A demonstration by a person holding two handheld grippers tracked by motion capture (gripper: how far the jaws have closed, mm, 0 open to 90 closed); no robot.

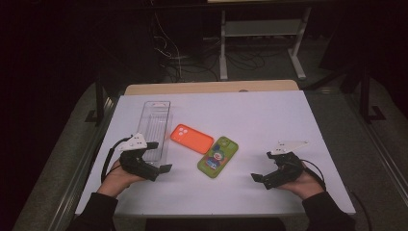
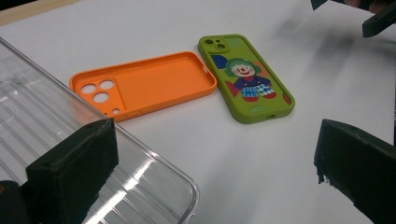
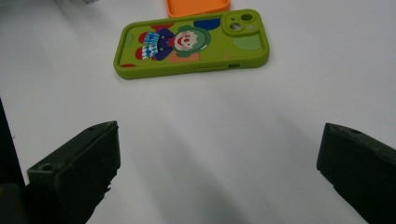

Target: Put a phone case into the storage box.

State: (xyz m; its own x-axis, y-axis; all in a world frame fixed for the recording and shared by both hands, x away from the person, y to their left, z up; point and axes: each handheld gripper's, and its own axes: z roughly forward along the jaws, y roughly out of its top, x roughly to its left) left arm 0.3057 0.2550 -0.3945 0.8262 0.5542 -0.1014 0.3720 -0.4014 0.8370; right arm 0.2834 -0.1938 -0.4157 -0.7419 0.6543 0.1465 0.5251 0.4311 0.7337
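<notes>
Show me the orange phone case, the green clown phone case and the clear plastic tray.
orange phone case (image 2: 159,84), left gripper view, inner floor.
green clown phone case (image 3: 187,44), right gripper view, printed back.
clear plastic tray (image 1: 155,126), high view, ribbed bottom.

Pretty basic setup: a white rectangular table top (image 1: 269,115) with a bare wood strip along the far edge. On it lie a clear ribbed plastic tray (image 1: 155,126), an empty orange phone case (image 1: 191,138) lying hollow side up, and a green clown-print phone case (image 1: 218,157) just beside it.
</notes>
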